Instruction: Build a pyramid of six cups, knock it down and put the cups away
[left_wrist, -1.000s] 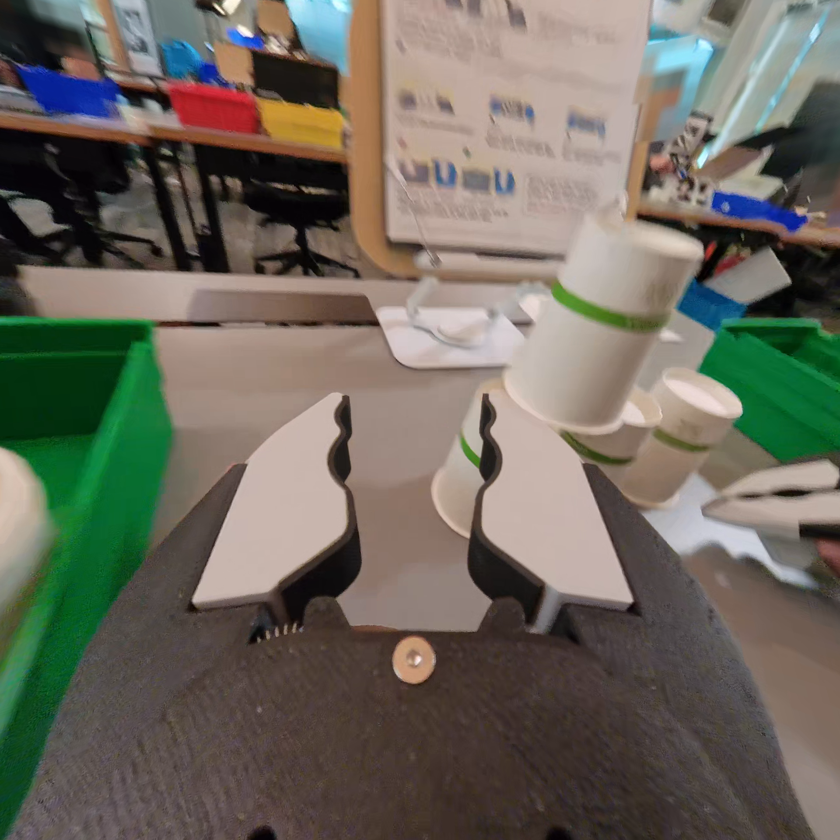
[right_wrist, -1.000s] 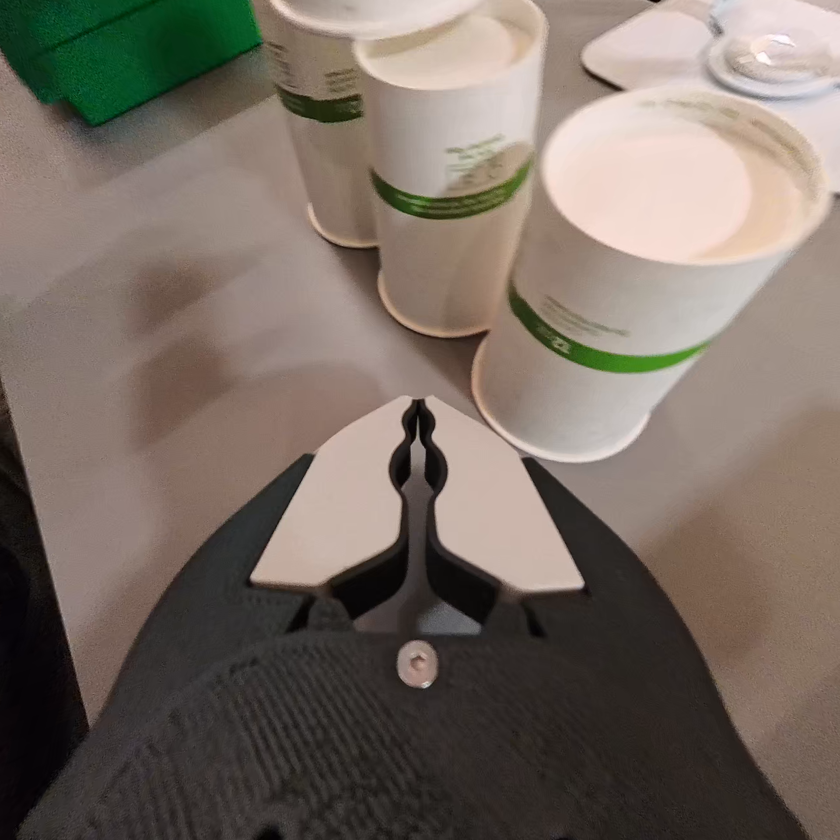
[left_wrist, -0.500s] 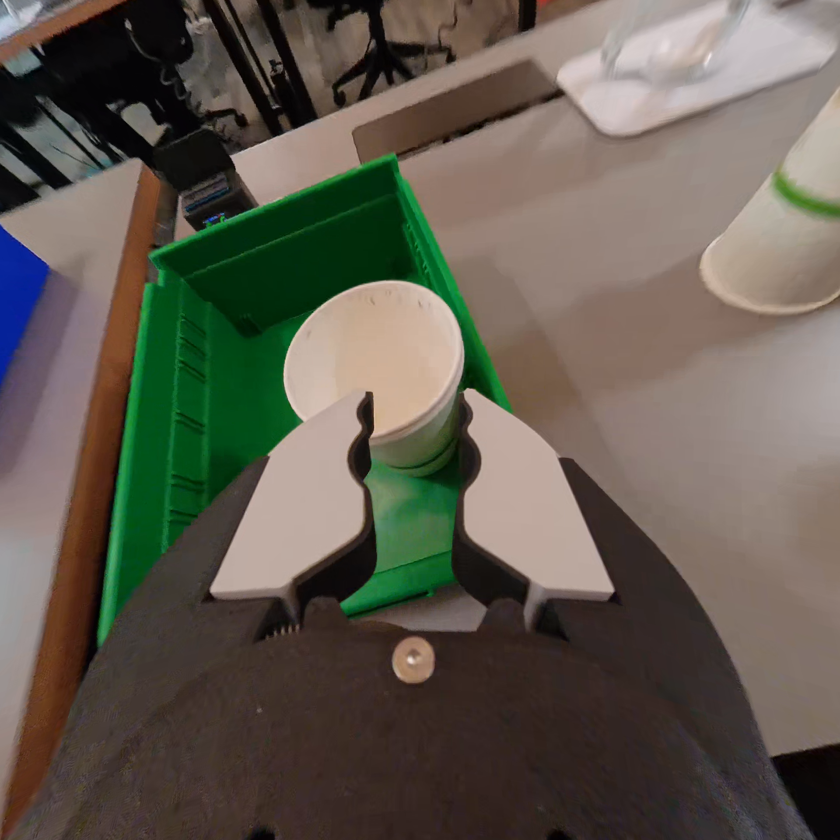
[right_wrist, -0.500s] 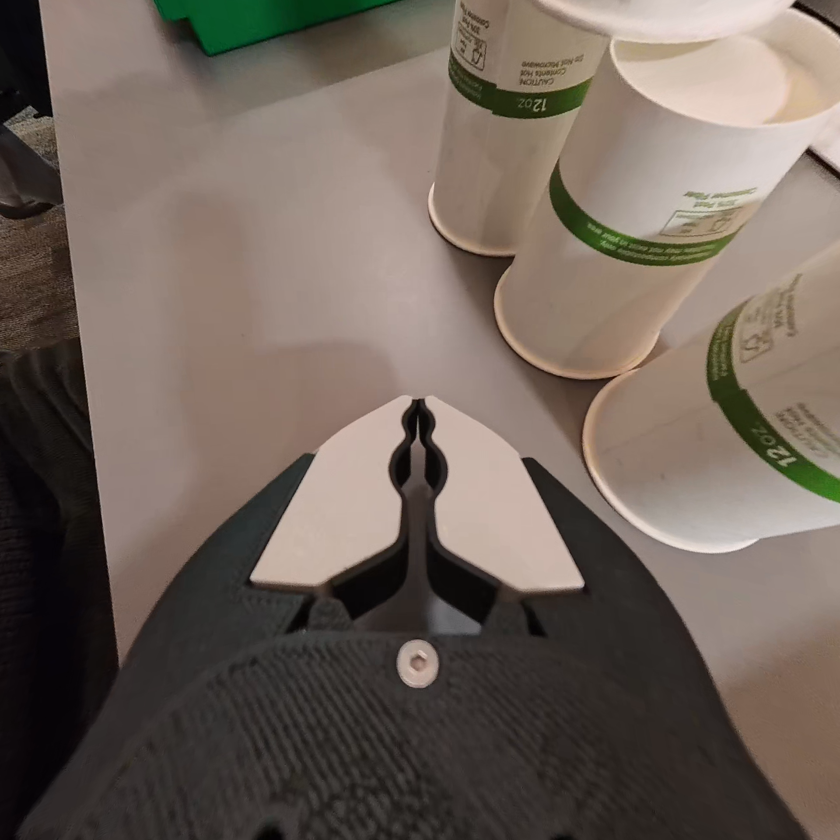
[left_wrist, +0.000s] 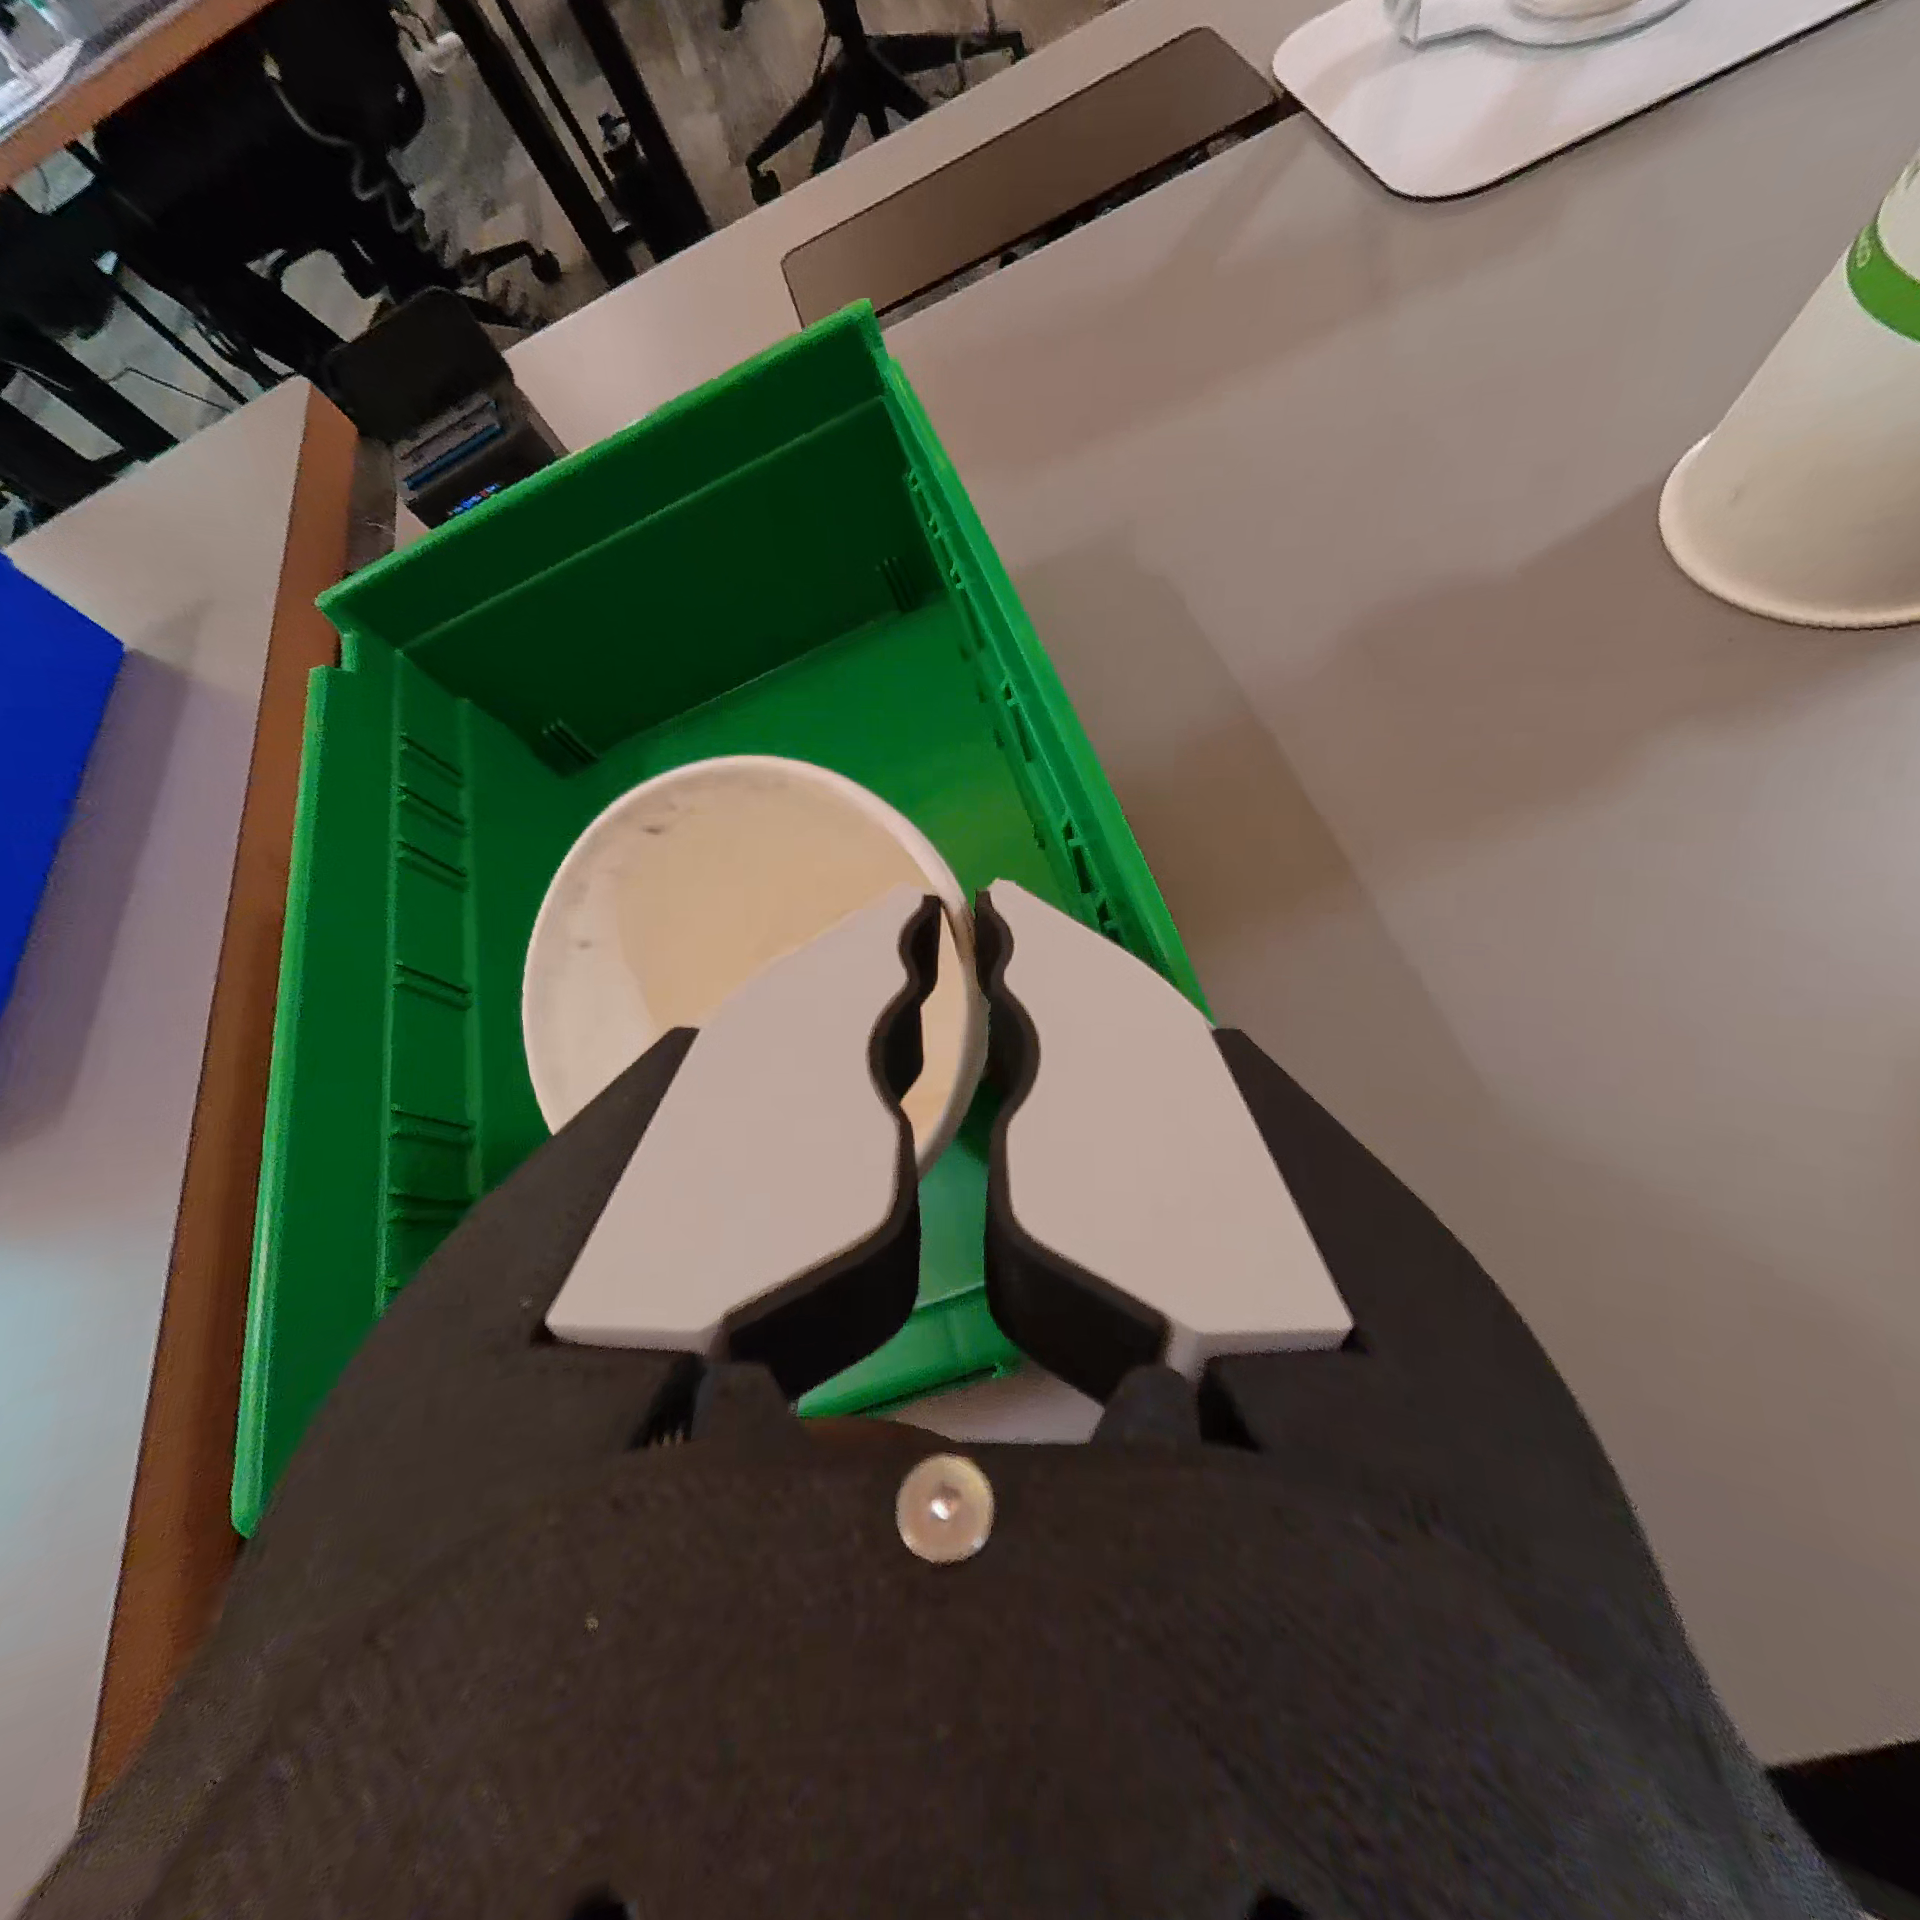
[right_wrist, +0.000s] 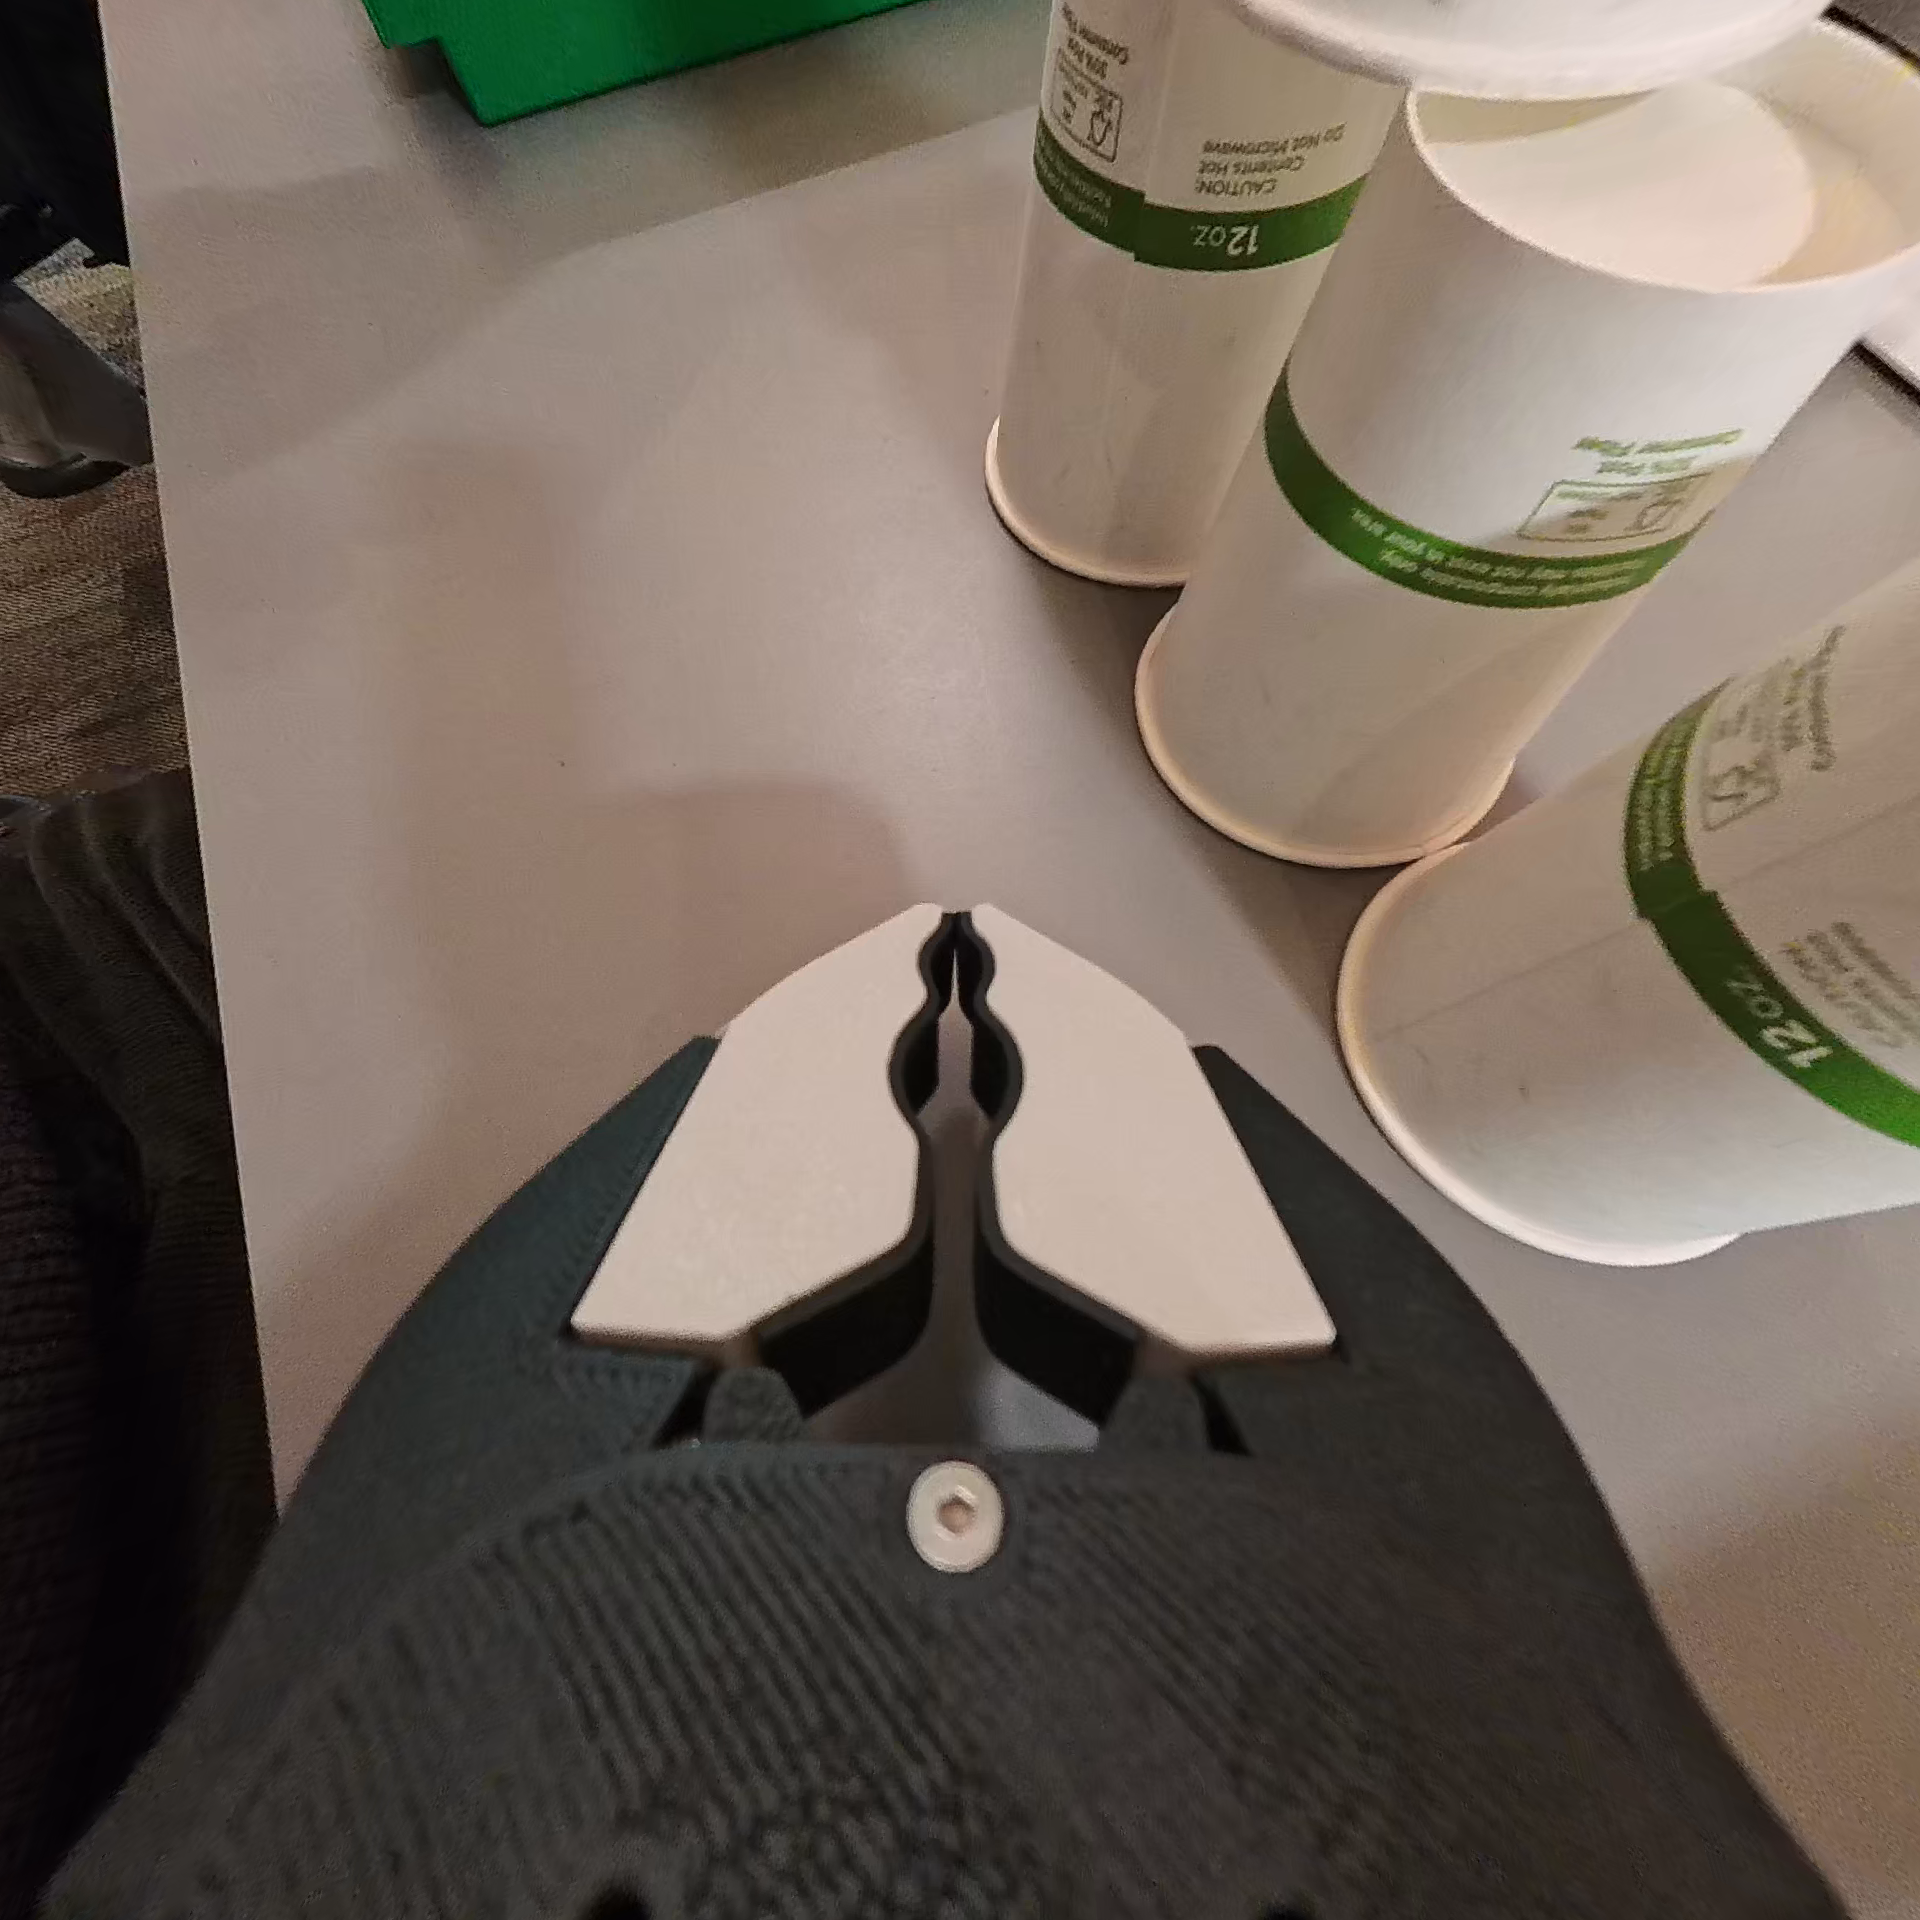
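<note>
Left fingers: my left gripper is pinched on the right-hand rim of a white paper cup, one finger inside the mouth, the other outside its wall.
Cup in my left fingers: upright, mouth open toward the camera, inside pale with a few dark specks; it sits within the green bin, toward the near half.
Green bin: open-topped plastic, ribbed inner walls, lying on the grey surface at its left side, beside a brown wooden edge.
Far left: a blue panel at the frame's border.
Far side of left view: a dark flat plate set in the surface, a white mat beyond it, chair legs and desks farther off.
Right of bin: an upturned white cup with green band, well apart from the bin.
Right fingers: my right gripper has its tips pressed together on nothing, above bare surface near the near edge.
Cups by my right fingers: three upturned, green-banded paper cups in a row running far to near on the right: far cup, middle cup, near cup; the near one is closest to my fingers, not touching.
On top: another white cup rim rests over the far and middle cups.
Far left of right view: corner of a second green bin.
Near left: dark fabric beside the surface edge.
</note>
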